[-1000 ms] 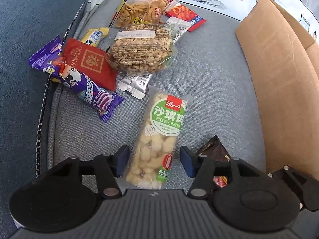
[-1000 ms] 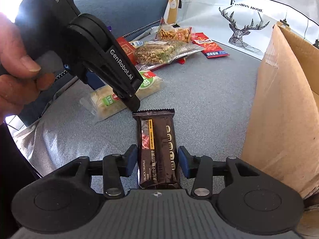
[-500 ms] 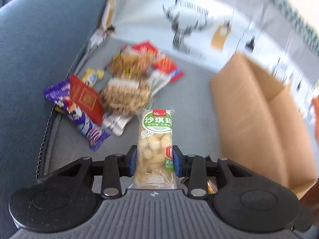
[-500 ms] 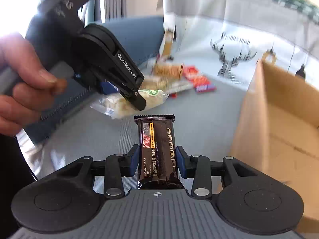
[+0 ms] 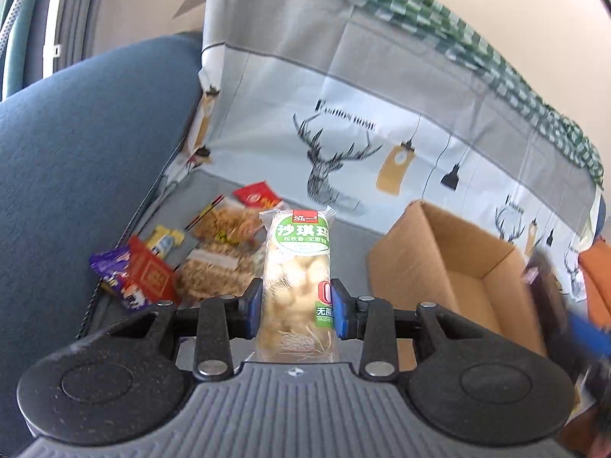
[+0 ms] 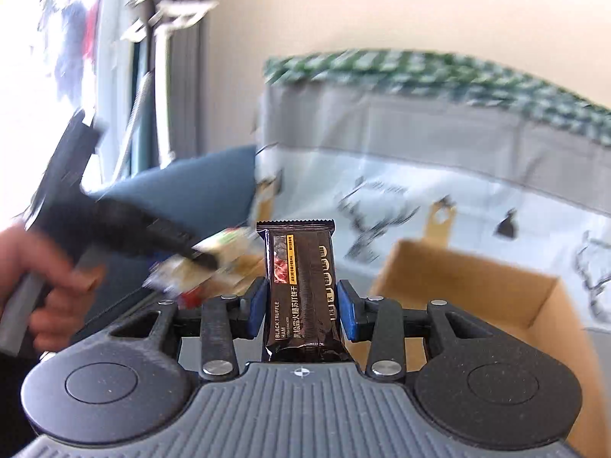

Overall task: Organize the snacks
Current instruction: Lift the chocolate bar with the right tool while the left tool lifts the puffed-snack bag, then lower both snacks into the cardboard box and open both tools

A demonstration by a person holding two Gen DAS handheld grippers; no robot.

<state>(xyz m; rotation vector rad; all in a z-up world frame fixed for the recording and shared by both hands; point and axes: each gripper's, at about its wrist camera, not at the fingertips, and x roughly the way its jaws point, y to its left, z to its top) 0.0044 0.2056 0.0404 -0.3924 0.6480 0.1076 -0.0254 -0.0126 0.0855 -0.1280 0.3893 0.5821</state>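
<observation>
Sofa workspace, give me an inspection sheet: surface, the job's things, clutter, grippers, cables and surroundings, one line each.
Surface: grey sofa seat, partly covered by a deer-print cloth.
Job's things: pale sachima pack and dark cracker pack, both held off the seat; open cardboard box, the part of its inside in view is bare.
Clutter: snack pile at the seat's left, including a red packet and a purple wrapper.
Grippers: left gripper shut on the sachima pack; right gripper shut on the cracker pack.
Cables: nothing seen.
Surroundings: blue sofa arm, beige wall, bright window.
</observation>
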